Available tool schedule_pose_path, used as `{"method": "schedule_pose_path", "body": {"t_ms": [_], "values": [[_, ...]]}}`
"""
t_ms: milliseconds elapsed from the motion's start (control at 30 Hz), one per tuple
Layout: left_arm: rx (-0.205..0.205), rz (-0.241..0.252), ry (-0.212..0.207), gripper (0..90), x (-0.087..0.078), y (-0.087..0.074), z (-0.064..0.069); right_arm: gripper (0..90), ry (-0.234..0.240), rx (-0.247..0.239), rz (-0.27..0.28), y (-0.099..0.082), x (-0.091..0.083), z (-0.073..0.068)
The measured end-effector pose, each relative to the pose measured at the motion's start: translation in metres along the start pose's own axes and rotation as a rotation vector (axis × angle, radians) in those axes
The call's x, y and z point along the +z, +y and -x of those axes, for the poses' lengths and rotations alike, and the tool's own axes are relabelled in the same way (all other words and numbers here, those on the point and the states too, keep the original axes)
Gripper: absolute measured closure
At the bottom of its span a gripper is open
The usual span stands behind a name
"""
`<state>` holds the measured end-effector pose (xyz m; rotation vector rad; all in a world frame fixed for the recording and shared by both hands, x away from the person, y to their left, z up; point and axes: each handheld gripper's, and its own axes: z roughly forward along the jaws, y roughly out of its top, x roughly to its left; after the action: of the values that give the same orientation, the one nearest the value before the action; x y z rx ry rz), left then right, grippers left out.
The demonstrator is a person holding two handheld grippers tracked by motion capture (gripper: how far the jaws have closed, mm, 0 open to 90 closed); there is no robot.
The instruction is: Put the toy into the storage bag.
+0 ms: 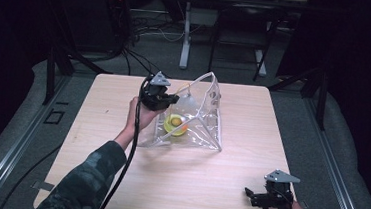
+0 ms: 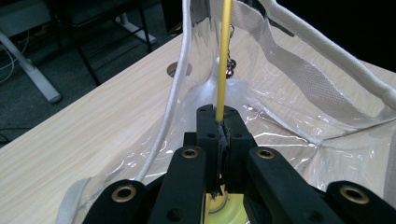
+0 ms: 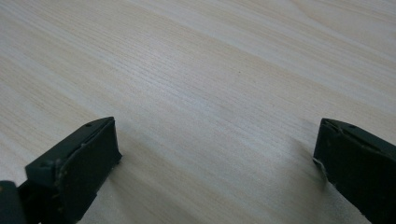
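Inside the clear bag (image 1: 207, 116), a yellow bowl (image 1: 175, 125) sits

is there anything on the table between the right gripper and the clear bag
Nothing visible does. The right gripper sits open near the table's front right corner, and bare wood runs from it to the clear bag, whose yellow strap the left gripper pinches.

Quick count of what's on the table

One clear bag (image 1: 200, 116), one yellow bowl (image 1: 172, 127), one ball (image 1: 176, 121), two grippers: left gripper (image 1: 172, 99), right gripper (image 1: 248, 193).
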<state>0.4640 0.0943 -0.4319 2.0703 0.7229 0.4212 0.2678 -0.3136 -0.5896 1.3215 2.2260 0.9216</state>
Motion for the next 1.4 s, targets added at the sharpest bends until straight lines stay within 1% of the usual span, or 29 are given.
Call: {"method": "schedule_pose_path", "body": {"t_ms": [33,100,133,200,267,300,400,467,500,600,667,733,800,1067,1300,1400], "values": [[-0.001,-0.001,0.000,88.3,0.000,0.000,0.000,0.0,0.007,0.003,0.004,0.000,0.000,0.000],[0.000,-0.001,-0.001,88.2,0.000,0.000,0.000,0.0,0.001,0.000,0.001,0.000,0.000,0.000],[0.000,-0.004,-0.005,88.0,-0.001,0.000,0.000,0.0,0.006,0.003,0.004,0.000,0.000,0.000],[-0.008,0.007,-0.019,87.4,-0.003,0.000,0.000,0.0,0.006,0.003,0.004,0.000,0.000,0.000],[-0.013,0.024,-0.022,86.1,-0.006,0.001,0.000,0.0,0.006,0.003,0.004,0.000,0.000,0.000],[-0.006,0.025,-0.020,83.8,-0.008,0.002,-0.001,0.0,0.008,0.003,0.003,0.000,0.000,0.000],[-0.003,0.030,-0.024,81.5,-0.013,0.002,-0.001,0.0,0.005,0.003,0.003,0.000,0.000,0.000],[-0.001,0.030,-0.029,77.4,-0.016,0.003,-0.001,0.0,0.002,0.001,0.001,0.000,0.000,0.000],[-0.001,0.033,-0.032,76.1,-0.018,0.003,-0.001,0.0,0.008,0.002,0.003,0.000,0.000,0.000],[0.000,0.026,-0.038,70.6,-0.024,0.004,-0.001,0.0,0.006,0.003,0.003,0.000,0.000,0.000],[0.002,0.022,-0.035,66.0,-0.029,0.005,0.000,0.0,0.005,0.002,0.005,0.000,0.000,0.000],[0.003,0.008,-0.020,56.9,-0.034,0.007,0.000,0.0,0.005,0.002,0.004,0.000,0.000,0.000],[0.001,0.000,-0.007,50.6,-0.040,0.007,0.000,0.0,0.006,0.003,0.004,0.000,0.000,0.000],[-0.006,0.013,0.036,27.9,-0.066,0.007,-0.003,0.0,0.006,0.002,0.003,0.000,0.000,0.000],[-0.020,0.014,0.075,16.0,-0.089,0.002,-0.008,0.0,0.006,0.003,0.004,0.000,0.000,0.000],[-0.026,0.012,0.095,15.5,-0.098,-0.002,-0.012,0.0,0.006,0.003,0.004,0.000,0.000,0.000]]}}
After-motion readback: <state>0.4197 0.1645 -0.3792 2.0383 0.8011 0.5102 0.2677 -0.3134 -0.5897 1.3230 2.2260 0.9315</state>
